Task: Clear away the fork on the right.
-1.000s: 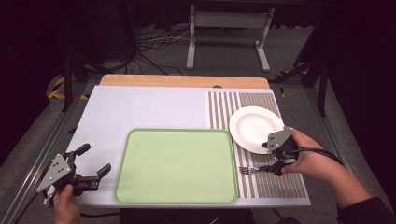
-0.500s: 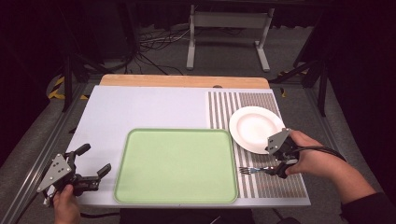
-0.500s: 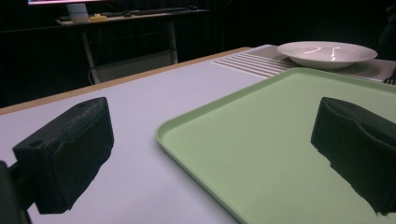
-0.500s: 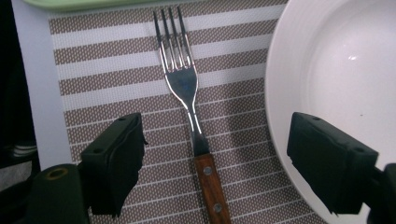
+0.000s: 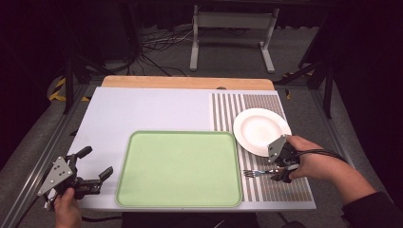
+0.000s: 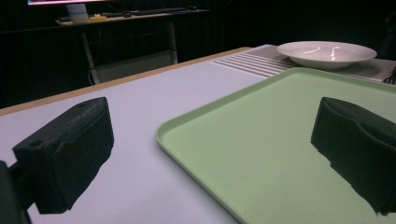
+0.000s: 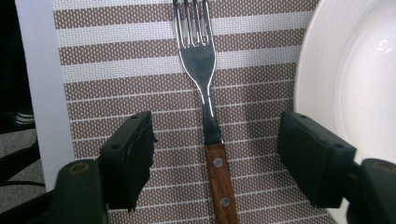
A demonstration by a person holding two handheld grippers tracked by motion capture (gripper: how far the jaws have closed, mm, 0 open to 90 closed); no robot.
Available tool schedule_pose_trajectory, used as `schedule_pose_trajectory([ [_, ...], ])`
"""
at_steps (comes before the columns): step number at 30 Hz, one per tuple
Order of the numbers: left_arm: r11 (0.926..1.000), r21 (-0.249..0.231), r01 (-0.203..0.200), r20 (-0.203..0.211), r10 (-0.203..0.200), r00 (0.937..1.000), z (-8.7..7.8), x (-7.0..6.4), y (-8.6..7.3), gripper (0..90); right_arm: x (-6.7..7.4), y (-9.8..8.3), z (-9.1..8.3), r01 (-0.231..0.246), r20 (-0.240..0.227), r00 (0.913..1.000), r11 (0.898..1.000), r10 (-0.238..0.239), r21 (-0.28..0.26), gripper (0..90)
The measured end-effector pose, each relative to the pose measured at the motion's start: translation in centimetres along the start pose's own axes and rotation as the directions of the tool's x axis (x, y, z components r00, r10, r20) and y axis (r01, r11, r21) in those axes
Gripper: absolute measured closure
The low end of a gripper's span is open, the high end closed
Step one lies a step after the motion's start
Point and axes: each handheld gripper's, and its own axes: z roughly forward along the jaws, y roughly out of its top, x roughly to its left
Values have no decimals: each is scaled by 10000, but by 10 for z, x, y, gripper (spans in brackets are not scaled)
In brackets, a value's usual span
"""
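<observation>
A fork [image 7: 200,60] with a wooden handle [image 7: 218,179] lies flat on the striped placemat [image 7: 116,88], its tines pointing away from the camera. My right gripper [image 7: 217,135] is open, with one jaw on each side of the fork's neck and neither touching it. In the high view the right gripper [image 5: 278,172] sits over the fork [image 5: 250,173], just below the white plate [image 5: 261,129]. My left gripper [image 5: 97,162] is open at the near left of the table, beside the green tray [image 5: 180,168]. The left gripper [image 6: 210,140] holds nothing.
The white plate [image 7: 355,84] lies close to the right jaw. The green tray's rim [image 6: 201,144] runs between the left jaws. The placemat [image 5: 280,194] covers the table's right side. A wooden strip [image 5: 185,81] edges the far side.
My right gripper has sunk slightly toward the near edge, over the fork's handle. The left gripper has stayed in place.
</observation>
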Motion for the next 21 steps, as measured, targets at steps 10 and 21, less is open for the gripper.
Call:
schedule_pose_trajectory([
  [10,10000,0,-21,1,21,10000,0,0,0,1,-3,-6,13,311,-443,9986,9963,-277,796,437],
  [21,10000,5,-35,8,35,10000,0,0,0,0,-9,-5,19,756,-735,9952,9849,-648,1558,672],
])
